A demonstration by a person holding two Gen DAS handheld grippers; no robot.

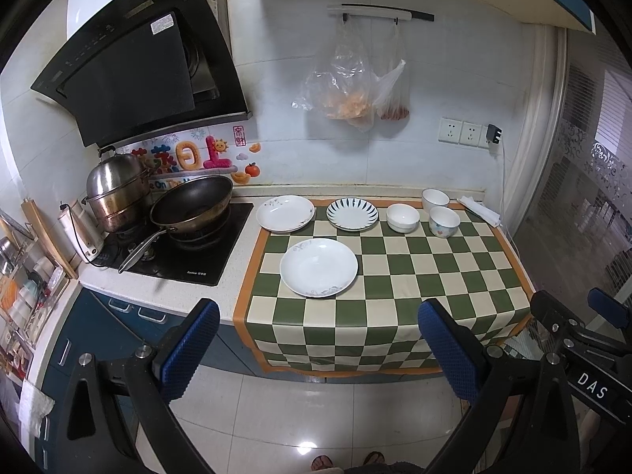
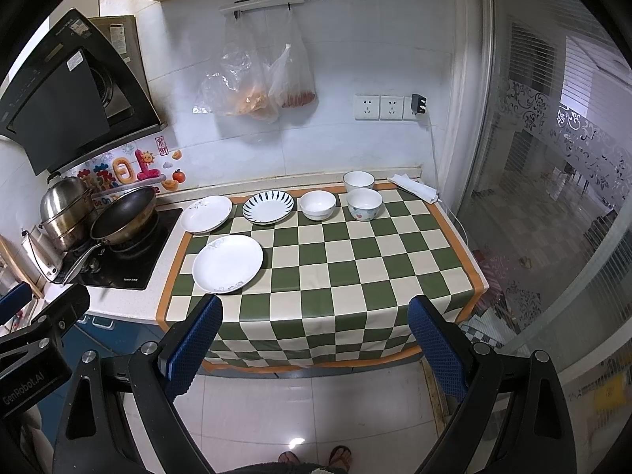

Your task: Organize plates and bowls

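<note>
Both your grippers were hanging back over the floor, short of the counter edge, with jaws spread wide and nothing in them. The left gripper (image 1: 318,349) had the big white plate (image 1: 318,267) pretty much dead ahead between its fingers, so that arm looked like the nearer one to me. From the right gripper (image 2: 315,345) the same plate sat ahead but off to the left.

Taking that plate as the landmark on the checkered cloth (image 1: 426,276): behind it and a bit left was another white plate (image 1: 285,213), half off the cloth toward the stove. Directly behind it was the striped plate (image 1: 352,214). Behind and to the right were the white bowls (image 1: 402,217), which looked like two nested, then the patterned bowl (image 1: 444,221) and one more white bowl (image 1: 435,199) right at the back wall.

Plates are round, so no long axis to worry about; you'd just have needed to come in over the near rim.
</note>
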